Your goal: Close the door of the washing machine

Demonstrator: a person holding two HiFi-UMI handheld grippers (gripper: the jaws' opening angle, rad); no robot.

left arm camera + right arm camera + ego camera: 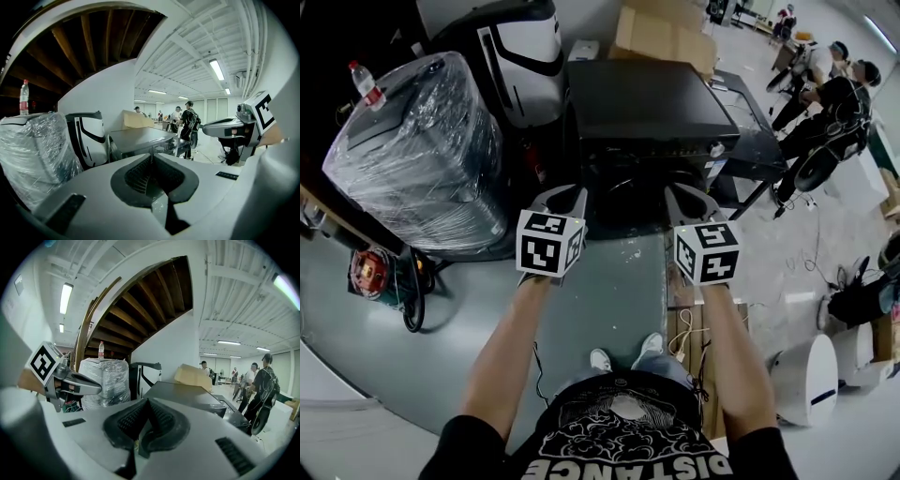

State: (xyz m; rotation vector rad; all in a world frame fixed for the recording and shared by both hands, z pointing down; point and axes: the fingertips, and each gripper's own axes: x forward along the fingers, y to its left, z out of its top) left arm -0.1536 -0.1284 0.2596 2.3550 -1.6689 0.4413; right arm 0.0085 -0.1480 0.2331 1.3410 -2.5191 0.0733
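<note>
The washing machine (647,103) is a dark box standing on the floor straight ahead; it also shows in the left gripper view (140,139) and the right gripper view (190,397). Its front (628,187) lies in shadow behind the grippers, so I cannot make out how the door stands. My left gripper (569,200) and right gripper (682,200) hover side by side just before that front, apart from it. The left gripper (151,157) is shut with nothing between its pads. The right gripper (147,402) is likewise shut and empty.
A plastic-wrapped appliance (422,159) with a bottle (364,84) on top stands at the left, a white-and-black machine (520,56) behind it. A dark low table (755,150) adjoins the washer's right. Cardboard (666,33) lies behind; people (825,103) stand far right.
</note>
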